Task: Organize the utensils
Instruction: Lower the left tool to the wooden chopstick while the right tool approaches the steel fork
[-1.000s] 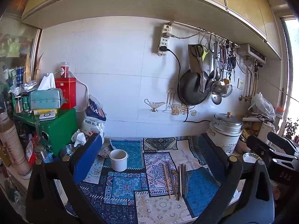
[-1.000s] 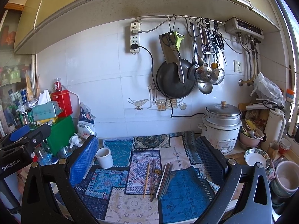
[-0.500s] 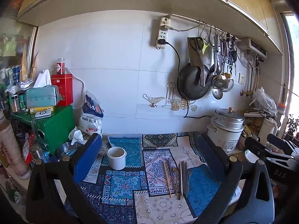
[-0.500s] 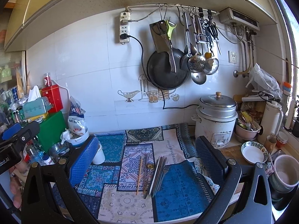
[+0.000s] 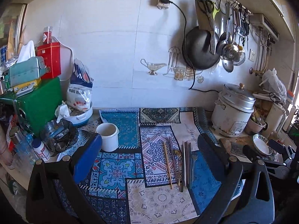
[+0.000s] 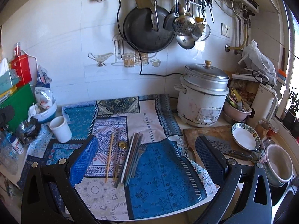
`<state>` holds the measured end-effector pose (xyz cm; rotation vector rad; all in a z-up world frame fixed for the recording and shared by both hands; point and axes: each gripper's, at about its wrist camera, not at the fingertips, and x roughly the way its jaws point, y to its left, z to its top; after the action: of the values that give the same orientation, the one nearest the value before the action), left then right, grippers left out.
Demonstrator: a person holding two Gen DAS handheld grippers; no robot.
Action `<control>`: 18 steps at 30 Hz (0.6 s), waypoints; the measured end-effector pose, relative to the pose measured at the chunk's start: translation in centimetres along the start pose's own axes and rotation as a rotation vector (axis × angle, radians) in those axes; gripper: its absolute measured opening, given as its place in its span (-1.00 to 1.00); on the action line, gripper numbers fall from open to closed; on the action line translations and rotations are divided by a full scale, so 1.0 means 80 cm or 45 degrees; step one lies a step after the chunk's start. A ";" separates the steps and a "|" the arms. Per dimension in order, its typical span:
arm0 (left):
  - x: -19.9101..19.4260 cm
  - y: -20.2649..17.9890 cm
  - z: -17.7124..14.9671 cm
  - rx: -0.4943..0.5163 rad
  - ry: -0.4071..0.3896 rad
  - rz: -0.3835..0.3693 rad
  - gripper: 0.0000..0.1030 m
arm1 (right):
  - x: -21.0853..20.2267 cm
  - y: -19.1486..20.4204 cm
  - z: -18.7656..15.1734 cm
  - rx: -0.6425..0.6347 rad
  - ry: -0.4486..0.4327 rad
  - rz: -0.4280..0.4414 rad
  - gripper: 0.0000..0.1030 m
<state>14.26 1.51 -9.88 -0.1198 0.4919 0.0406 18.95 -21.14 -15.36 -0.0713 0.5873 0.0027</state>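
Both hand-held grippers, left (image 5: 149, 145) and right (image 6: 146, 146), were spread wide with nothing between the fingers, above the patterned mat (image 6: 158, 177); utensils (image 6: 129, 156) lay bunched mid-mat, right of the white cup (image 6: 60, 128), rice cooker (image 6: 202, 100) further right

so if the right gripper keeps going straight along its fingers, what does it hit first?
Probably the patterned blue cloth mat, just right of the bundle of loose chopsticks and utensils. Right gripper is open and empty; depth is uncertain.
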 end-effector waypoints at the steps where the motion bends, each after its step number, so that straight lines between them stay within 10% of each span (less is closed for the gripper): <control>1: 0.015 0.000 -0.003 0.004 0.027 0.009 0.99 | 0.012 0.000 -0.002 -0.013 0.029 -0.009 0.99; 18: 0.281 -0.041 -0.079 0.185 0.589 0.026 0.38 | 0.218 -0.029 -0.023 -0.007 0.528 0.148 0.43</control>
<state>31.31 -2.33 -25.73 0.0210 0.9561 -0.0037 32.54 -23.85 -26.39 -0.0429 1.0051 0.1041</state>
